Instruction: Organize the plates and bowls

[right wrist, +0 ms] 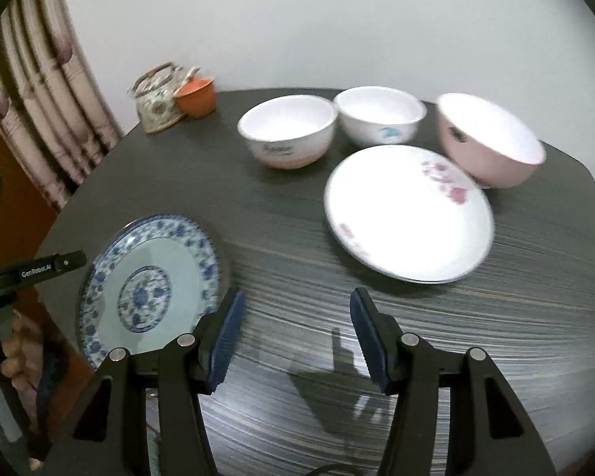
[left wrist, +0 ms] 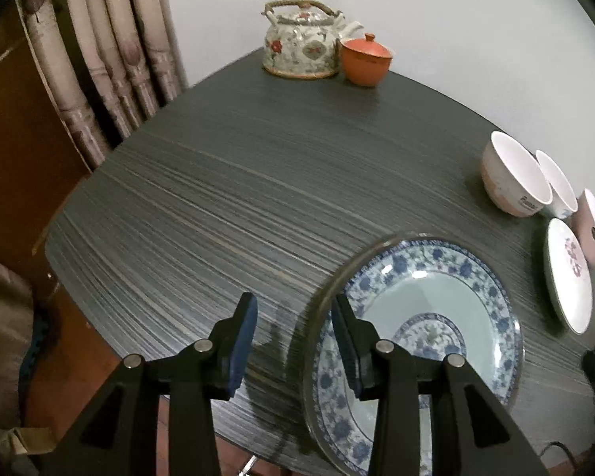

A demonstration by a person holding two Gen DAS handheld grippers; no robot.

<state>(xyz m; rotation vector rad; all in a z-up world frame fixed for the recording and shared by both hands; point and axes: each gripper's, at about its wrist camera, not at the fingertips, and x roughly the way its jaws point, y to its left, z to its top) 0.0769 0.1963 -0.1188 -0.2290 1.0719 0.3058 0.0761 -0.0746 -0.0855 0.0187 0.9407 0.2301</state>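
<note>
At the bottom of the left wrist view, the left gripper (left wrist: 293, 341) stands with its blue-padded jaws apart; the rim of the round blue-and-white patterned porcelain plate (left wrist: 436, 301) lies just at the inner face of its right finger, and no pad presses on it. The plate rests on the dark grey wood-grain table (left wrist: 226, 198) at lower right of the frame. At the bottom of the right wrist view, the right gripper (right wrist: 297, 329) also stands with jaws parted and empty above bare tabletop, the patterned plate at lower left of that frame. Beyond, at right centre, lies a white plate with pink flower print (right wrist: 408, 214). Behind it, in a row across the upper middle, stand a white bowl with a pinkish base (right wrist: 287, 131), a white bowl with a blue mark (right wrist: 380, 117) and a pink bowl (right wrist: 488, 142). Farthest, at upper left, a flowered ceramic teapot (right wrist: 156, 99) stands touching an orange lidded clay cup (right wrist: 196, 97), with a striped curtain (right wrist: 39, 99) at the frame's left edge.
</note>
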